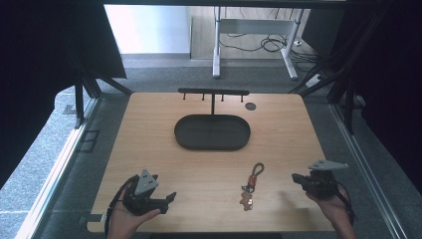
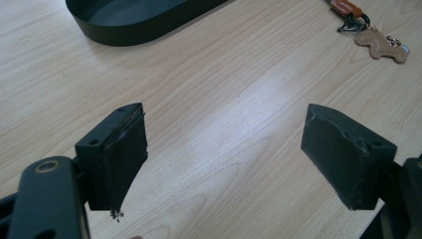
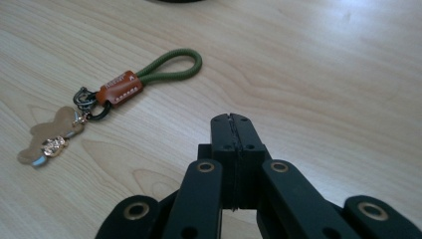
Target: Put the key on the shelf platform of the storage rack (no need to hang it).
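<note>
A keychain (image 1: 251, 185) lies flat on the wooden table, with a green cord loop (image 3: 171, 66), a brown leather tab and a tan bear-shaped charm (image 3: 47, 135). The keychain (image 2: 370, 30) also lies far up and right in the left gripper view. My left gripper (image 1: 171, 198) rests near the front left edge, its jaws wide apart with bare wood between them (image 2: 224, 154). My right gripper (image 1: 295, 177) sits at the front right, jaws pressed together and holding nothing (image 3: 232, 119), a short way right of the keychain.
A black oval tray (image 1: 212, 132) sits mid-table, with a black T-shaped hook stand (image 1: 213, 92) rising behind it. A small dark disc (image 1: 250, 106) lies near the back right. Beyond the table stand a desk frame and cables on the floor.
</note>
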The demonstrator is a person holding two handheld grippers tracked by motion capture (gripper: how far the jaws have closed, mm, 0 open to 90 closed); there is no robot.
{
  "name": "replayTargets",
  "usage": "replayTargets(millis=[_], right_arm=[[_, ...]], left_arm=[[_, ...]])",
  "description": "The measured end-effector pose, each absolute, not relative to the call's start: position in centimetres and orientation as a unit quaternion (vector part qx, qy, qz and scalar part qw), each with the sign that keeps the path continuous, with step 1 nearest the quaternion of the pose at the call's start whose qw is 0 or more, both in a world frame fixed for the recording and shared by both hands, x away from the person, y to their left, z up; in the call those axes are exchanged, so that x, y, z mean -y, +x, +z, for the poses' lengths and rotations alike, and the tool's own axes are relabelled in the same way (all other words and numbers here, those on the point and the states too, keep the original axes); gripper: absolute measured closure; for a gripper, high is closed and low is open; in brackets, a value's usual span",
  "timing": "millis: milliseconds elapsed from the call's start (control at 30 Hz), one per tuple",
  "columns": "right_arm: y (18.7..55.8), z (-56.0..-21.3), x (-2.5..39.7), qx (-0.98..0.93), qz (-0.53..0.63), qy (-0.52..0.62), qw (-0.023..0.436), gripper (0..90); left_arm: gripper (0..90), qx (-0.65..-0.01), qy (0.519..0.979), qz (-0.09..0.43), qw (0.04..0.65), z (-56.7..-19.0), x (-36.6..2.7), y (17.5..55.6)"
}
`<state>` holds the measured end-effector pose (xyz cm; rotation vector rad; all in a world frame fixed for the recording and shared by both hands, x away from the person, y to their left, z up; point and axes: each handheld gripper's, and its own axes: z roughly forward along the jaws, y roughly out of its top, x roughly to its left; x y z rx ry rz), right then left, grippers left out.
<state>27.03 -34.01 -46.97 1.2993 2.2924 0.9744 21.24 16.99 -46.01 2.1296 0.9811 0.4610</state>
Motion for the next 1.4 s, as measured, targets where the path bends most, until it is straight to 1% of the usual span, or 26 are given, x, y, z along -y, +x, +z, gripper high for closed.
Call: replayTargets(millis=[100, 233, 267, 367, 600, 733, 900, 1133, 1400], right_arm=[[27.5, -45.6, 33.5, -0.814, 0.330, 0.447, 0.168, 90.0], [28.2, -44.9, 32.6, -0.824, 0.321, 0.437, 0.164, 90.0], [28.8, -44.7, 31.5, -0.831, 0.316, 0.429, 0.162, 90.0], [29.6, -44.7, 30.1, -0.839, 0.310, 0.419, 0.157, 90.0], [32.0, -46.2, 26.9, -0.857, 0.296, 0.400, 0.134, 90.0], [32.5, -47.4, 25.6, -0.861, 0.292, 0.398, 0.122, 90.0], [33.2, -48.9, 24.9, -0.865, 0.280, 0.401, 0.112, 90.0], [34.5, -50.1, 24.5, -0.867, 0.255, 0.413, 0.108, 90.0], [34.7, -51.0, 24.5, -0.865, 0.250, 0.422, 0.110, 90.0]], left_arm=[[18.6, -0.381, 0.829, 0.180, 0.369, -45.9, -17.0, 21.2], [18.9, -0.379, 0.827, 0.178, 0.374, -45.8, -16.8, 21.1], [18.9, -0.370, 0.832, 0.175, 0.374, -45.7, -16.4, 21.0], [18.8, -0.363, 0.837, 0.172, 0.372, -45.8, -16.0, 20.9], [18.9, -0.364, 0.839, 0.169, 0.368, -46.0, -15.8, 21.0], [18.9, -0.363, 0.839, 0.168, 0.369, -46.0, -15.8, 21.0], [18.9, -0.362, 0.841, 0.166, 0.366, -46.2, -15.7, 21.1], [18.8, -0.363, 0.841, 0.166, 0.365, -46.1, -15.9, 21.1], [18.9, -0.373, 0.833, 0.173, 0.371, -45.8, -16.8, 21.1]])
